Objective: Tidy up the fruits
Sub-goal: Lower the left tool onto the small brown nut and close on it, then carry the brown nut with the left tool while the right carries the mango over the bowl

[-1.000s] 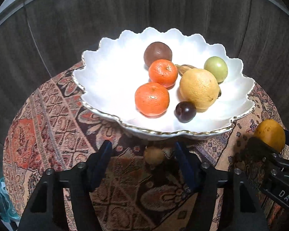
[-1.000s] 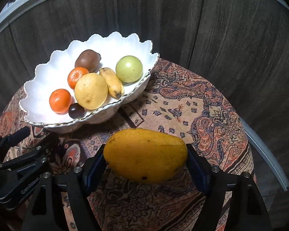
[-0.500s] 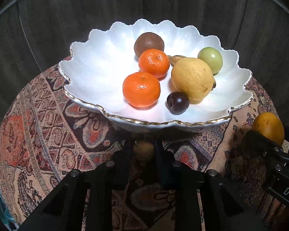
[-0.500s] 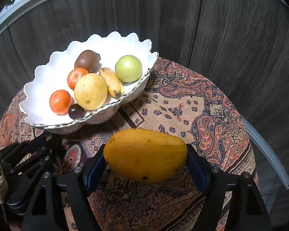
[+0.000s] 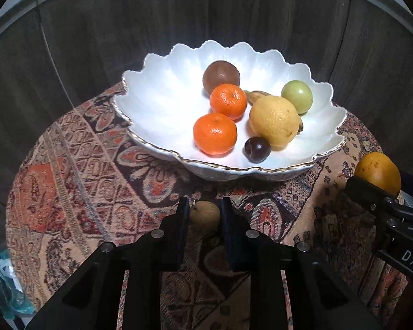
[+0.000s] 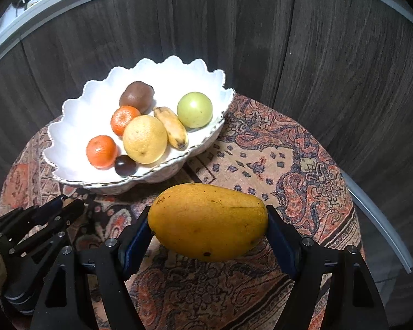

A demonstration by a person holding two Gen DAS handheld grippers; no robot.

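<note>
Mango (image 6: 208,221) in our right gripper (image 6: 208,228): the fingers press on its two ends, so its long axis runs crosswise, from finger to finger, with the narrower end toward the right. We hold it above the patterned cloth (image 6: 275,165) of the round table, near the table's front edge and clear of the bowl (image 6: 77,115).

Our left gripper (image 5: 204,214) is closed to a narrow gap around a small brown round fruit (image 5: 204,215); both fingers touch its sides. This fruit sits low over the cloth, just in front of the bowl's near rim. We cannot tell whether it rests on the cloth.

The white scalloped bowl stands toward the back edge of the table. It holds two tangerines (image 5: 215,134), a large yellow citrus (image 5: 274,121), a dark plum (image 5: 257,149), a green round fruit (image 5: 296,96), a brown kiwi (image 5: 221,76) and a small banana (image 6: 171,127). The banana's long axis runs from the bowl's back toward its front rim, between the yellow citrus and the green fruit.
</note>
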